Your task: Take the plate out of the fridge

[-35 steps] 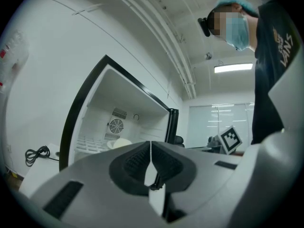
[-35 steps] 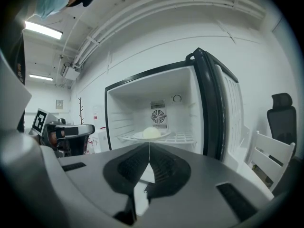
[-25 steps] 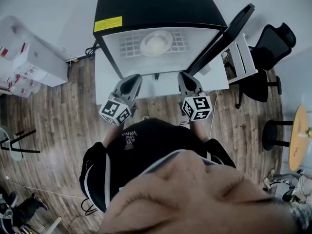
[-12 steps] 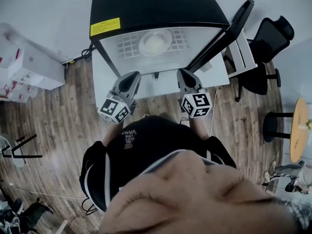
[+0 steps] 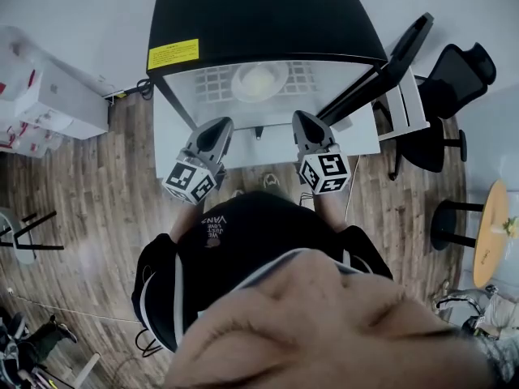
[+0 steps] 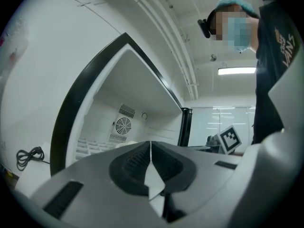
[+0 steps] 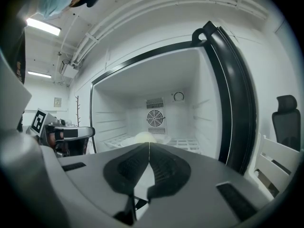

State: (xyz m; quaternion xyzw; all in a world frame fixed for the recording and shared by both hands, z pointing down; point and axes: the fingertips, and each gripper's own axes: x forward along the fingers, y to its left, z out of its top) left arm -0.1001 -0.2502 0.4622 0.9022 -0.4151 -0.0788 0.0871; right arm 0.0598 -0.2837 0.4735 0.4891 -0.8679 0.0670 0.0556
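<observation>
The left tongs (image 5: 217, 125) are pointing level at the open fridge (image 5: 268, 10), just in front of the left part of its opening. In the left gripper view the left tongs (image 6: 150, 143) are pressing their two ribbed pads together along one thin seam. Nothing is sitting between the pads, and the tongs are touching nothing.

The black fridge is standing with its white interior exposed. The plate (image 5: 259, 80) is resting on the wire shelf (image 5: 306, 75) inside the fridge, at about the middle of the shelf's width and toward the back. A pale rounded item (image 7: 145, 137) is lying on the plate (image 7: 163, 138). A round fan grille (image 7: 155, 118) is showing on the rear wall behind it.

The right tongs (image 5: 302, 117) are pointing at the right part of the opening, tipped slightly downward. In the right gripper view the right tongs (image 7: 149, 146) are also fully closed, pad against pad, gripping nothing. Their tip is lining up with the plate but is staying outside the fridge, apart from it.

The fridge door (image 5: 389, 61) is standing open at the right. A black office chair (image 5: 458, 75) is standing beyond the door.
</observation>
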